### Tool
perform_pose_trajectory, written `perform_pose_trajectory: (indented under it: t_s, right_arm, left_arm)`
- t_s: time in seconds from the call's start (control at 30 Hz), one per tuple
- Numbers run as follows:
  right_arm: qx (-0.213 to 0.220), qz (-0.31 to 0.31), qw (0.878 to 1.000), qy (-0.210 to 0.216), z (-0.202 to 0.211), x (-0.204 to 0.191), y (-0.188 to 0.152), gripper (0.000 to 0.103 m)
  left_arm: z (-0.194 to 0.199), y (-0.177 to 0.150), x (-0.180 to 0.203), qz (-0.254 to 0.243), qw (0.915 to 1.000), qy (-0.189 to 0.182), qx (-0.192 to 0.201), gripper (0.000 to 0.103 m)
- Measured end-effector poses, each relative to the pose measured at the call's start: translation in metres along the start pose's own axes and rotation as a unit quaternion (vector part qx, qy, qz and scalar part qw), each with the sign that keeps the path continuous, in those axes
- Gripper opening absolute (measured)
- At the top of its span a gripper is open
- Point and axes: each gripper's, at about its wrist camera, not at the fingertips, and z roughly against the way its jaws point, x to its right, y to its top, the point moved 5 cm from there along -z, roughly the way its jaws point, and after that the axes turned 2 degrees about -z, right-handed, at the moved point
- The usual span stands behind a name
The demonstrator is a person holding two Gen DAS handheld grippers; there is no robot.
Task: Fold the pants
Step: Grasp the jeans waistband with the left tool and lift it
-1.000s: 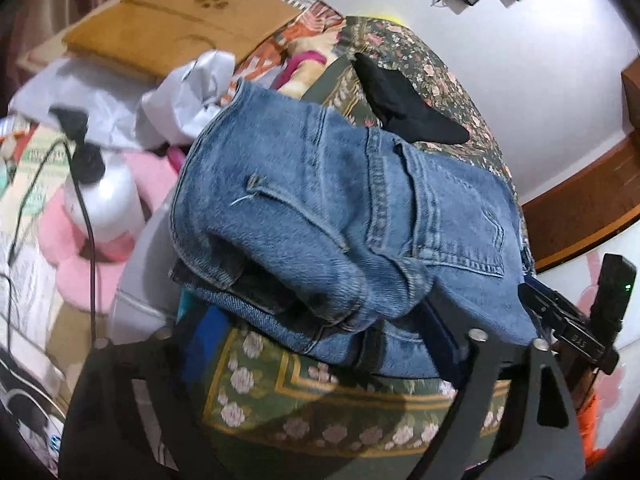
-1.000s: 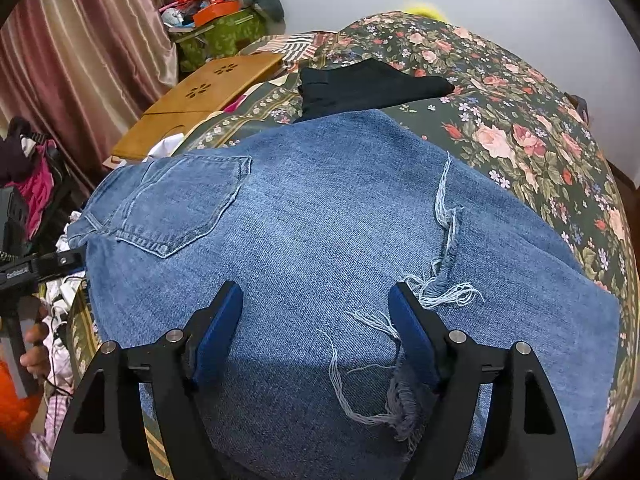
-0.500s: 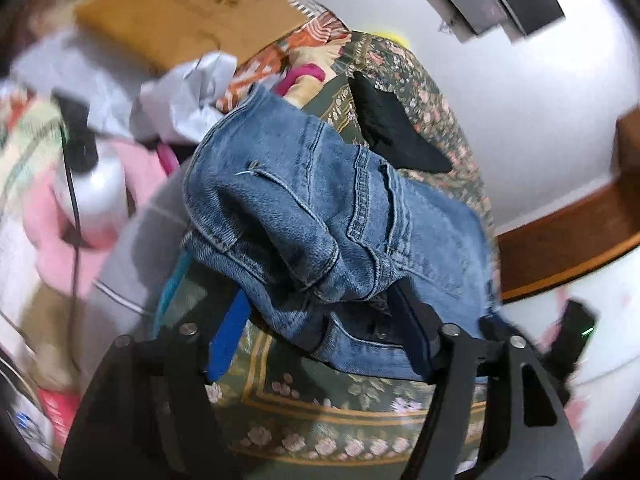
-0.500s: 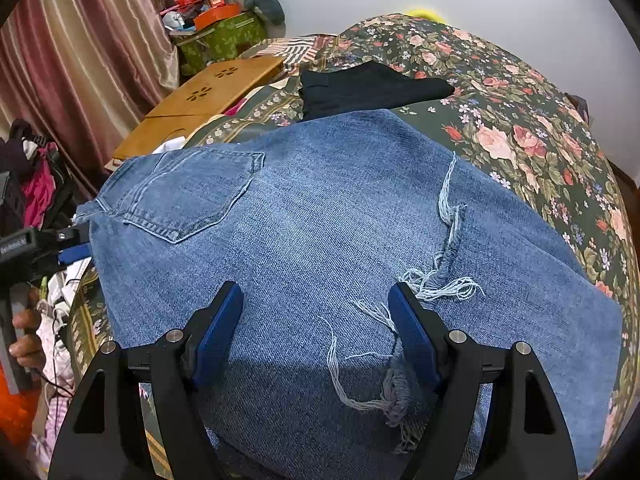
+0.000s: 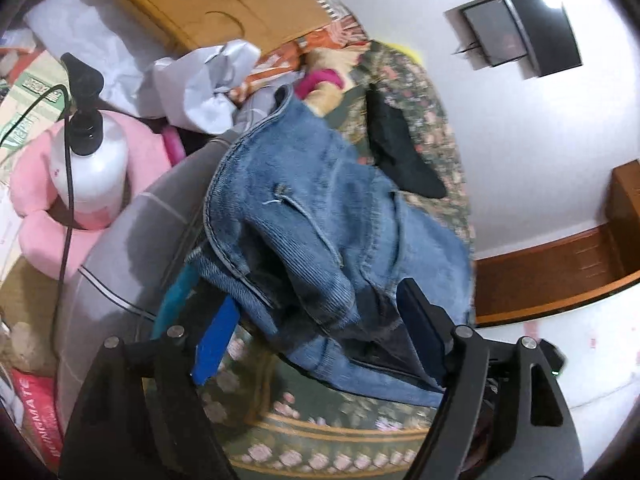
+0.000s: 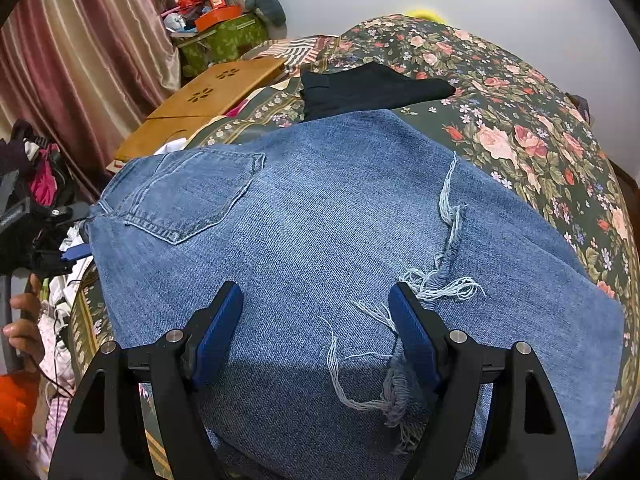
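Two tools are showing, one in each of your hands. Your right tool (image 6: 316,332) is hanging over the blue jeans (image 6: 320,240) with its blue pads spread wide, and it is holding nothing. The jeans are lying flat on the flowery bed (image 6: 520,120), back pocket up, with torn white threads trailing beside the right pad. A black cloth (image 6: 372,88) is lying on the bed just past the jeans.

Your left tool (image 5: 320,336) is sitting at the waist end of the jeans (image 5: 320,216), where the cloth is bunching up and hanging over the bed's edge. Its pads are also wide apart, one on each side of the bunched cloth, not squeezing it.

Beside the bed, a green box (image 6: 220,40) is holding a pile of red and orange things, and a gray pillow is resting on it. A white pump bottle (image 5: 90,152) is standing inside a pink ring cushion (image 5: 36,200).
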Motion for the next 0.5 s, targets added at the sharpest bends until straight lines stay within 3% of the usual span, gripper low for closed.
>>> perform_pose_trajectory:
  t_s: [0.1,0.27,0.3,0.4,0.5]
  right_arm:
    - [0.0,0.0,1.0,0.0,0.0,0.0,0.0,0.075]
    - [0.001,0.0,1.0,0.0,-0.001,0.0,0.001,0.075]
    - [0.001,0.001,1.0,0.0,0.0,0.0,0.0,0.075]
    - [0.001,0.001,1.0,0.0,0.0,0.0,0.001,0.075]
    - [0.0,0.0,1.0,0.0,0.0,0.0,0.001,0.074]
  left_arm:
    - [-0.013,0.001,0.003,-0.002,0.9999,0.012,0.0,0.077]
    - [-0.024,0.006,0.011,-0.033,0.9956,0.083,0.027,0.05]
    - [-0.021,0.006,0.013,-0.043,0.9931,0.102,0.039,0.036]
    - [-0.012,0.006,0.033,-0.106,0.9824,0.139,0.067,0.031]
    - [-0.002,0.005,0.059,-0.174,0.9648,0.176,0.088,0.028]
